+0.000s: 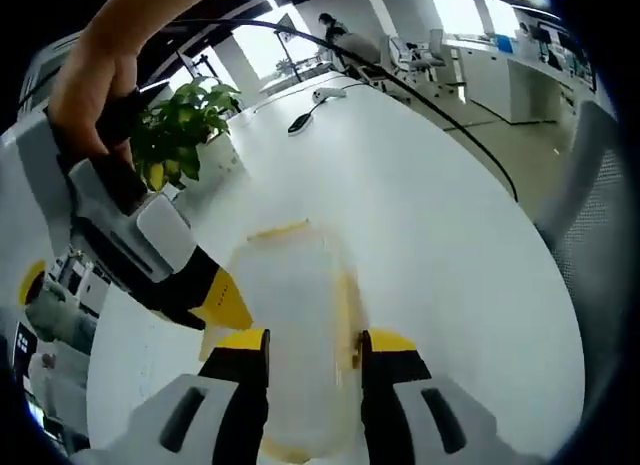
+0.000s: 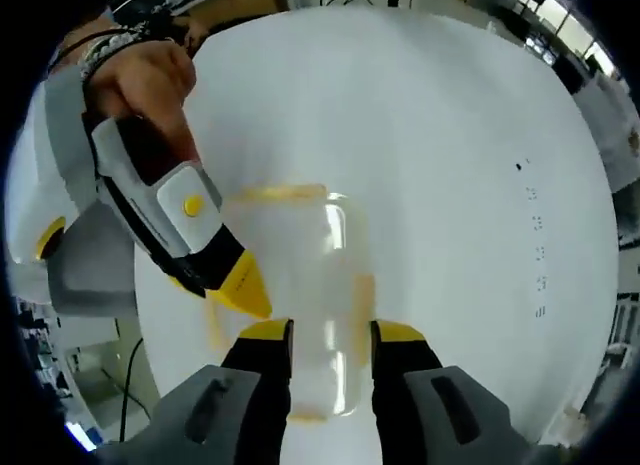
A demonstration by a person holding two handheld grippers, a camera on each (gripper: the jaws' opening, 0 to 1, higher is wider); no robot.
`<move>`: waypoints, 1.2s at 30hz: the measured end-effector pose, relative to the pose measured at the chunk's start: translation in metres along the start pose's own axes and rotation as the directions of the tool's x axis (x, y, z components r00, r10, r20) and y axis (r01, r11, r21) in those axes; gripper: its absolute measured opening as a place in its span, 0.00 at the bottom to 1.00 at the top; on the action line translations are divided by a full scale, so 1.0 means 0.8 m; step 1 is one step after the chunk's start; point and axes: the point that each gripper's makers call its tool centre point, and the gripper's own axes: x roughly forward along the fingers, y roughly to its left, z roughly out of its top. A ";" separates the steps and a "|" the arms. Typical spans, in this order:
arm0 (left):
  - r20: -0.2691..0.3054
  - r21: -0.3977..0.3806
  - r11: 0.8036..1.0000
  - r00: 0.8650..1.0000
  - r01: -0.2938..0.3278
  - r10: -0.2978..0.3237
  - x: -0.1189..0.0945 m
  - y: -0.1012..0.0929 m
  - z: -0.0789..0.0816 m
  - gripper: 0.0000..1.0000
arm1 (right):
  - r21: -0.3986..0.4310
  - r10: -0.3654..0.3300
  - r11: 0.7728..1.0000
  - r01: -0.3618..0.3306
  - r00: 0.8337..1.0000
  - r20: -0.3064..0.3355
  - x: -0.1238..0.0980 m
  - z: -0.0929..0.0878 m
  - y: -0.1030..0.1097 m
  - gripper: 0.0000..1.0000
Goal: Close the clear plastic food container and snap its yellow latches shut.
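Both your grippers hang over the clear plastic food container, poised for latching.

Your left gripper [image 1: 315,343] stands with jaws parted, straddling the container [image 1: 295,315] on the white table [image 1: 450,235]; your right gripper [image 2: 330,335] likewise spreads its jaws over the lid [image 2: 300,275], gripping nothing. Yellow latches [image 1: 352,315] run along the sides, and whether they are snapped I cannot tell. Next, I judge, press a yellow tip down on a side latch. Beyond, near the table's far edge, stands a potted plant [image 1: 180,125].
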 end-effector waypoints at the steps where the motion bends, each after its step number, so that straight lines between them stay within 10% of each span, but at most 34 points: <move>1: 0.001 -0.011 1.000 1.000 0.001 -0.001 0.000 0.001 0.000 0.30 | -0.004 0.003 1.000 -0.003 1.000 -0.010 0.001 0.000 0.000 0.27; 36: 0.020 0.054 0.998 0.999 -0.028 0.027 0.001 -0.001 0.001 0.19 | 0.031 0.055 0.998 -0.053 0.995 -0.078 0.003 -0.005 -0.011 0.26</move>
